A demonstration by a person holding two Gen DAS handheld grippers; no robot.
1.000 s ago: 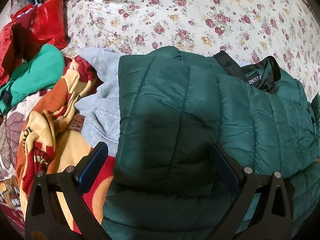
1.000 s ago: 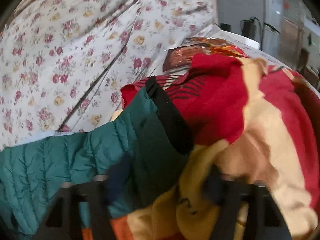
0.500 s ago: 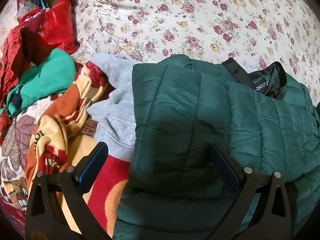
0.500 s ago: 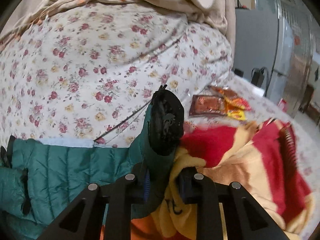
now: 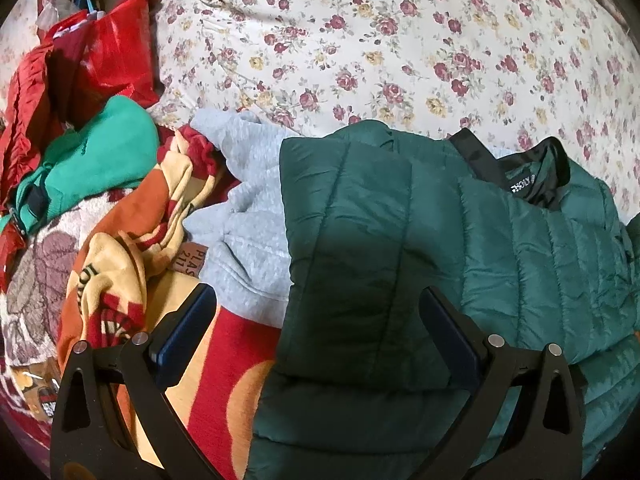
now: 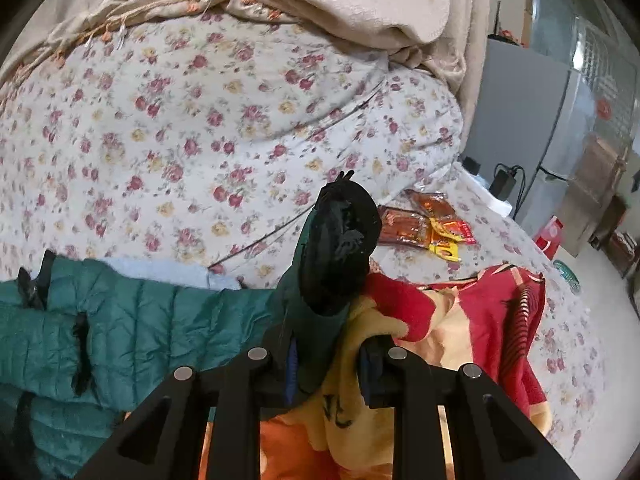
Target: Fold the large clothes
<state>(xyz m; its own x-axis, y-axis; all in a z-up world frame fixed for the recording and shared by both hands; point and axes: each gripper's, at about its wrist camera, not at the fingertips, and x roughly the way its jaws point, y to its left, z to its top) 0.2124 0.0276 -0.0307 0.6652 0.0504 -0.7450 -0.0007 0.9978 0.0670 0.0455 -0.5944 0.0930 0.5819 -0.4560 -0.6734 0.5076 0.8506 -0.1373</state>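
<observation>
The right gripper (image 6: pixel 326 372) has just closed on the black-cuffed sleeve (image 6: pixel 340 248) of the green puffer jacket (image 5: pixel 400 260) lying on the bed and lifted it, ready for folding inward, while the left gripper (image 5: pixel 316 340) hovers wide open, empty, above its folded side.

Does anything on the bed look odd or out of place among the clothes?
Yes. Some snack packets lie on the floral sheet beyond the right tongs, which are shut on the green jacket sleeve. They are food wrappers, not laundry.
</observation>
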